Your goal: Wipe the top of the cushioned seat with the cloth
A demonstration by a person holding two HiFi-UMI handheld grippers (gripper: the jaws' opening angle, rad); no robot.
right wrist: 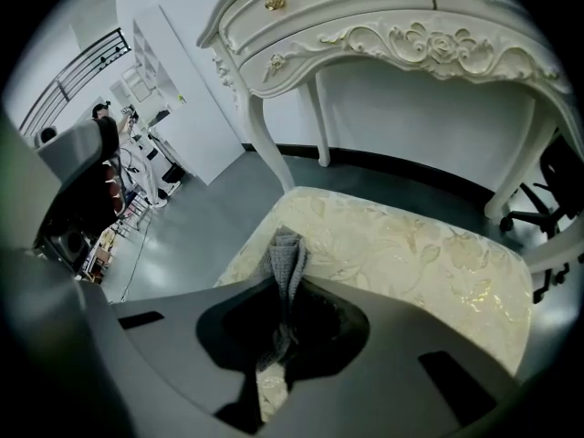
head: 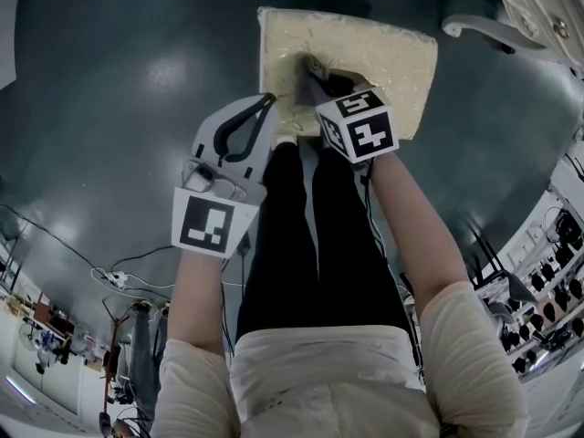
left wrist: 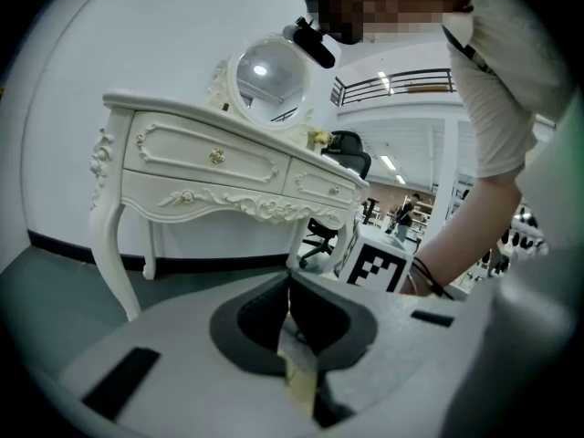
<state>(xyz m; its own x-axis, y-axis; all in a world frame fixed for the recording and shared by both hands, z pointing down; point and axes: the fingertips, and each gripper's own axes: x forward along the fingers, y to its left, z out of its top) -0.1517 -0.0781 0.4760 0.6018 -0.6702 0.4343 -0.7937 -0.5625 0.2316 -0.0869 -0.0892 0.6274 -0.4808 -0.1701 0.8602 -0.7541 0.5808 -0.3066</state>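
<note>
The cushioned seat [head: 374,57] is a cream floral pad low on the dark floor, also seen in the right gripper view [right wrist: 411,254]. My right gripper [head: 310,69] is shut on a grey knitted cloth [right wrist: 286,258] whose bunched end rests on the seat's near left part. The cloth [head: 306,80] shows as a dark fold ahead of the marker cube [head: 358,124]. My left gripper [head: 270,100] hovers beside it at the seat's left near edge, jaws shut with nothing between them [left wrist: 288,286]. A sliver of the seat [left wrist: 301,383] shows below them.
A white carved dressing table [left wrist: 219,162] with a round mirror [left wrist: 267,73] stands just beyond the seat, its leg [right wrist: 263,140] near the seat's far left corner. An office chair [left wrist: 345,153] is behind. Cables [head: 119,276] lie on the floor at the left; shelves [head: 547,272] at the right.
</note>
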